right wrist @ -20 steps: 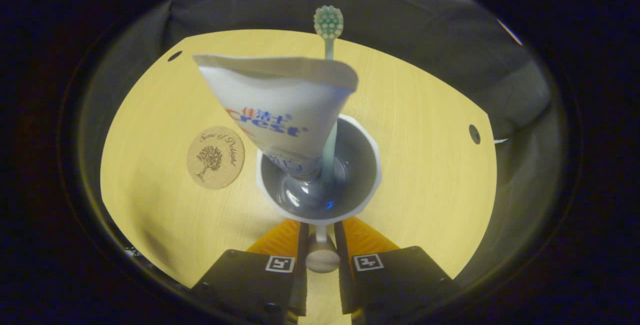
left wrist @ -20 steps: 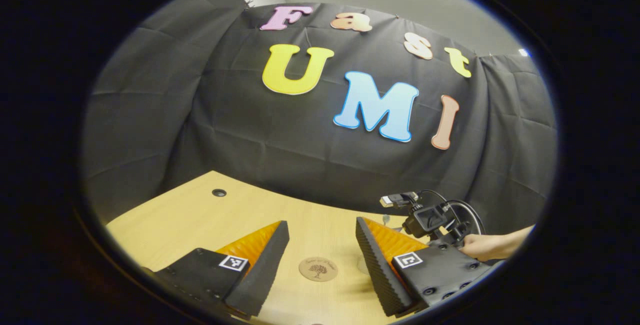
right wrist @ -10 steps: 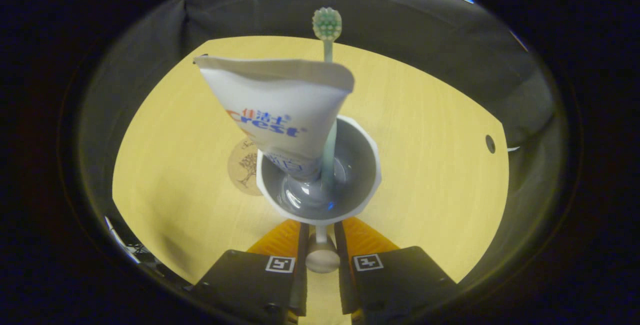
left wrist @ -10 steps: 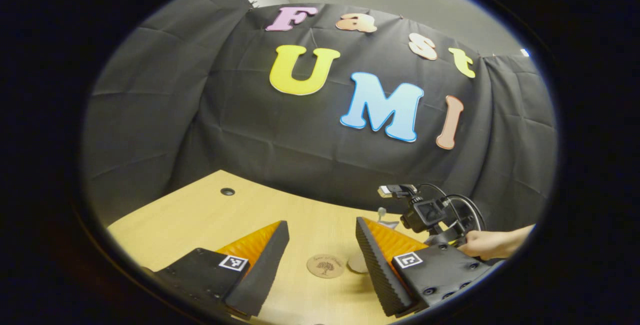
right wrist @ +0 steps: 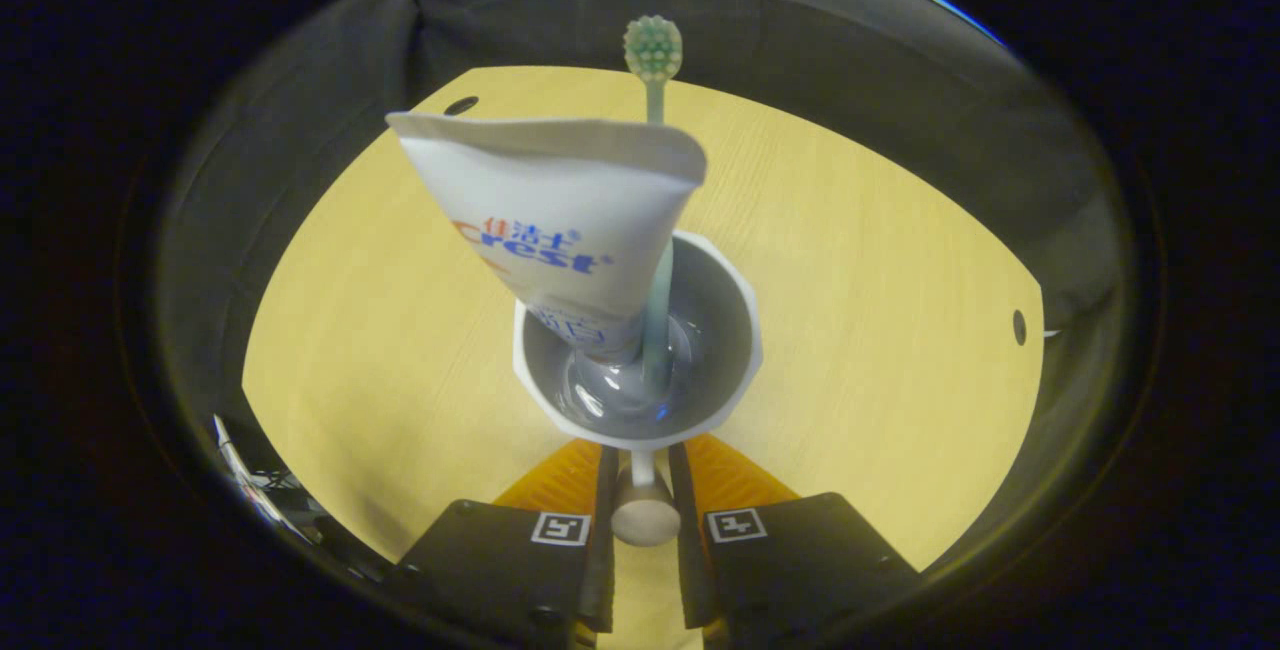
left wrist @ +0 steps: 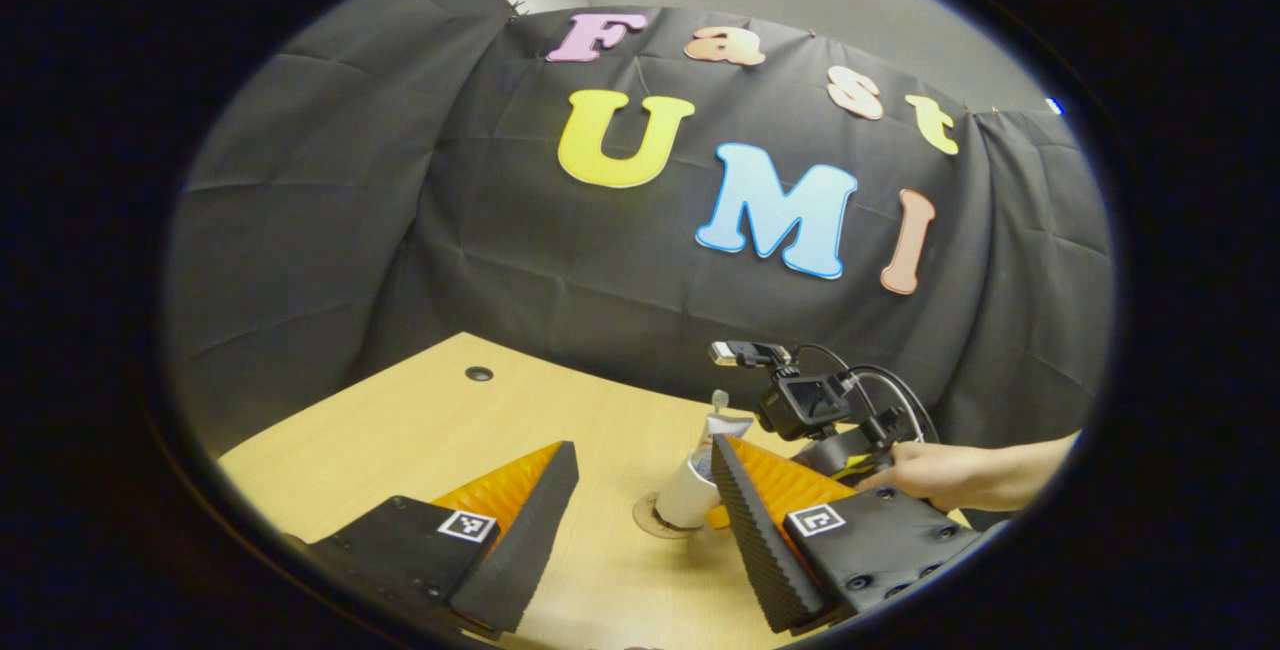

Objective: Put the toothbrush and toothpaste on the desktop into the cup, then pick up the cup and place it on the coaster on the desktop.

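1. White cup (right wrist: 637, 340) in the right gripper (right wrist: 640, 500) — its jaws are pinched nearly together on the cup's handle (right wrist: 645, 515), both sides pressing in, so the whole load hangs off that one small knob.
2. Toothpaste (right wrist: 550, 220) and toothbrush (right wrist: 652, 180) both stand in the cup, tube leaning to the left of the right gripper view, brush head poking well above the rim. First half of the job looks done to me.
3. From the left gripper view, the cup (left wrist: 688, 492) is right at the coaster (left wrist: 655, 522) on the desk (left wrist: 450, 420) — whether it is touching down or just above, I cannot tell.
4. Left gripper (left wrist: 640, 490) is idle, jaws spread wide with nothing between them, low over the desk, close to the cup.
5. Risks, as I read it: the tall tube makes things top-heavy, so a tilted set-down or letting go off-centre could tip the cup off the coaster's edge. A handle grip can also let the cup swivel — and that nearby left gripper could nudge it.
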`<state>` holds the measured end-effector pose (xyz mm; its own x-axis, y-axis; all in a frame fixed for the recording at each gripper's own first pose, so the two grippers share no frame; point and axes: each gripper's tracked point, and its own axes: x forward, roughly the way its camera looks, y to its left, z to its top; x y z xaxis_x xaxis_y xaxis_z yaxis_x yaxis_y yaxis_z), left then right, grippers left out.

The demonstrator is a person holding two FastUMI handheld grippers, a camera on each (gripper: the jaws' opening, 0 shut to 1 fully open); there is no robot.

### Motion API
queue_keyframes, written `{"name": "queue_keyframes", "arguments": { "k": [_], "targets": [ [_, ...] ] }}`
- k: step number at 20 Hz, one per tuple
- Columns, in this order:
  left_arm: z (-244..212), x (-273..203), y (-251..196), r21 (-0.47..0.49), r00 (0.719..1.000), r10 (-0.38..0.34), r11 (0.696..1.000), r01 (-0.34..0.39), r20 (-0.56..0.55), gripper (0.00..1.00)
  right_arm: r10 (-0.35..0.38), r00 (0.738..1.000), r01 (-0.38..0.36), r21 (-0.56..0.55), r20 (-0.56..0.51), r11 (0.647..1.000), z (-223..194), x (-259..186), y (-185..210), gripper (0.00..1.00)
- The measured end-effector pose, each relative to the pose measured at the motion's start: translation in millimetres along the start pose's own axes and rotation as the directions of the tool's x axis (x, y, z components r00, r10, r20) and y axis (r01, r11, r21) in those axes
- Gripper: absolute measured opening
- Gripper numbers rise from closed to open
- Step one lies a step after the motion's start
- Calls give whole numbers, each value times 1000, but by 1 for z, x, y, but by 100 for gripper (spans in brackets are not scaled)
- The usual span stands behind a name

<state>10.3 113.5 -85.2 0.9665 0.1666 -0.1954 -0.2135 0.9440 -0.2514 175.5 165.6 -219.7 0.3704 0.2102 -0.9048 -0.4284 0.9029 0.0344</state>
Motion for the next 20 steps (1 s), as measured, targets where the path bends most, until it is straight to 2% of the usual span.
{"name": "queue_keyframes", "arguments": {
  "k": [8, 9, 11, 12, 14, 15, 16, 19, 20],
  "targets": [
    [2, -4, 2, 6, 1000, -11, 1000, 11, -5, 90, -12, 999, 12, -7, -37, 1000, 4, 17, 1, 29],
    [1, -3, 1, 6, 1000, -13, 1000, 14, -7, 90, -10, 999, 10, -7, -33, 1000, 5, 15, -1, 41],
    [1, -3, 0, 7, 1000, -20, 1000, 20, -9, 90, -9, 1000, 9, -5, -29, 1000, 5, 7, 0, 34],
    [1, -2, -1, 7, 1000, -22, 1000, 22, -10, 90, -11, 1000, 11, -6, -25, 1000, 5, 4, -3, 38],
    [2, -2, -3, 6, 1000, -27, 1000, 27, -9, 90, -13, 1000, 13, -3, -7, 1000, 6, -1, -5, 41],
    [2, -2, -5, 6, 999, -30, 1000, 31, -9, 90, -8, 1000, 8, 1, 6, 1000, 8, -5, -3, 46],
    [1, -1, -7, 6, 999, -33, 999, 33, -9, 90, -4, 1000, 4, 5, 18, 1000, 9, -10, -4, 54],
    [5, -1, -13, 5, 999, -41, 999, 41, -1, 90, 6, 998, -6, 10, 66, 1000, 13, -31, -6, 67],
    [5, -1, -15, 6, 999, -43, 999, 43, 0, 92, 8, 996, -9, 11, 85, 1000, 14, -38, -6, 67]
  ]
}}
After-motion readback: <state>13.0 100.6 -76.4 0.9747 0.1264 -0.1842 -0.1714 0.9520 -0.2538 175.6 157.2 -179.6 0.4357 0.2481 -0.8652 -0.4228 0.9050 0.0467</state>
